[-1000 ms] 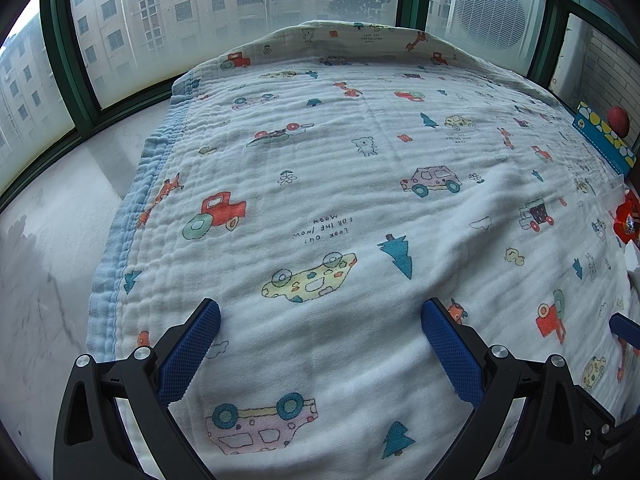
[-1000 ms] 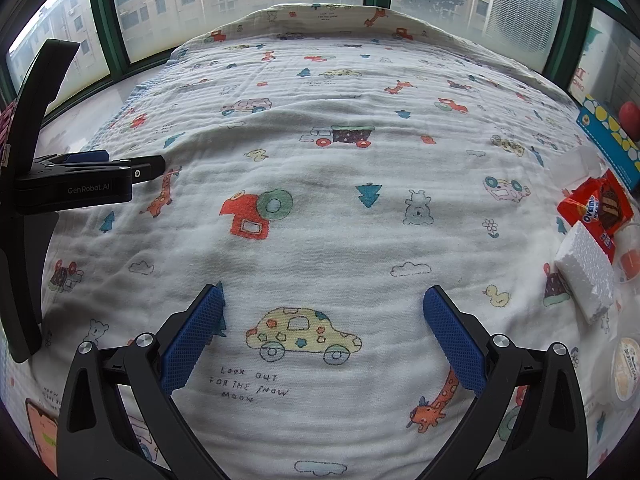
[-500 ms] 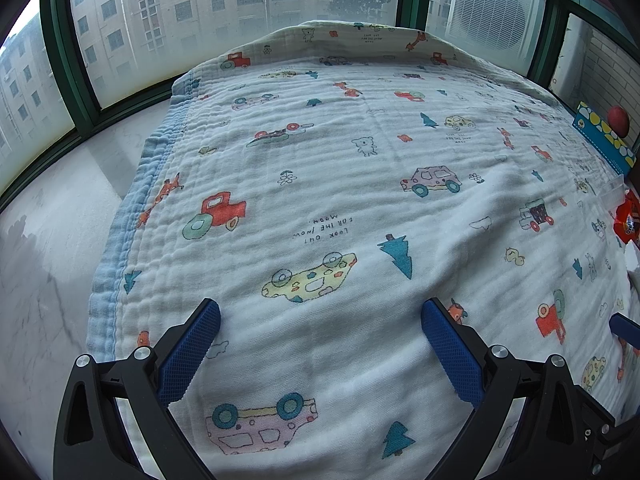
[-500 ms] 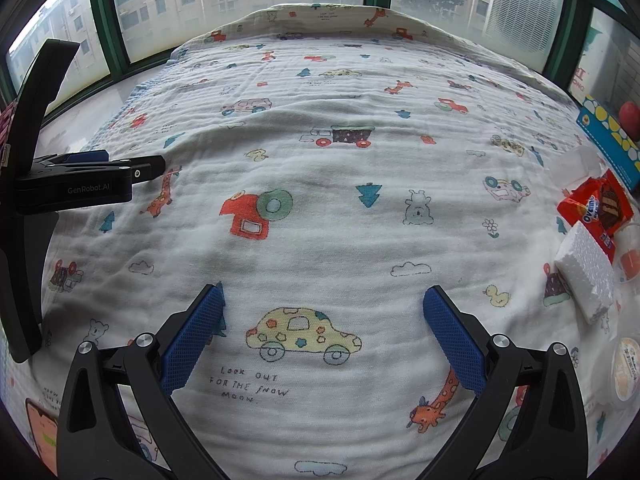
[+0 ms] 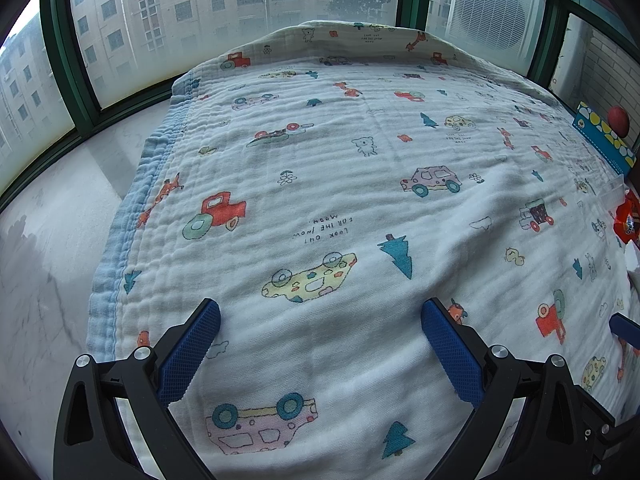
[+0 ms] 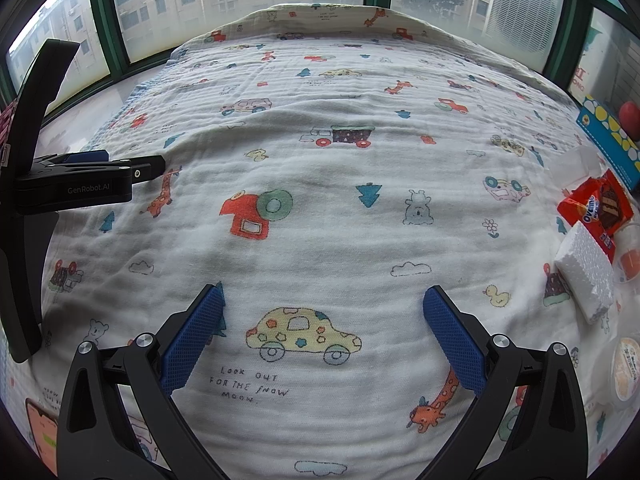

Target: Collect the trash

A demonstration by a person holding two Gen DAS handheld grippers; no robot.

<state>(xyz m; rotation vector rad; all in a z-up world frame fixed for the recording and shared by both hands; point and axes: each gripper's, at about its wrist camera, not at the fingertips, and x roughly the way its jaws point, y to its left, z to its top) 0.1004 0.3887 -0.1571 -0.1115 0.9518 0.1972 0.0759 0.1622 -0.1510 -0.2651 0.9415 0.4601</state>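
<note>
Currently no trash collected, as far as either wrist view shows. Left gripper [image 5: 320, 344]: jaws spread wide, nothing between them, poised above the printed blanket [image 5: 320, 168]. Right gripper [image 6: 324, 332]: likewise spread wide and empty, above the same blanket.

Landmark for all positions: red snack wrapper [image 6: 596, 208], lying at the right edge of the blanket.

- White foam block [image 6: 586, 270]: just nearside of the wrapper, touching or slightly overlapping its lower corner.
- Small clear cup with orange contents [image 6: 630, 252]: directly right of the wrapper, partly cut off by the picture edge.
- Round sealed cup [image 6: 626, 368]: well nearside of the wrapper, beyond the foam block.
- Clear plastic scrap [image 6: 580, 160]: just far side of the wrapper.
- Blue patterned box [image 6: 608, 140]: farther back from the wrapper, with a red ball [image 6: 630, 114] behind it. Probably not trash; cannot tell for certain.

No bin or bag visible in either view.

Status judged: task at its start; every item beside the wrapper remains to be picked. Right gripper closer to the wrapper; left gripper well apart from it. Likely first step: move right gripper toward the wrapper cluster.
</note>
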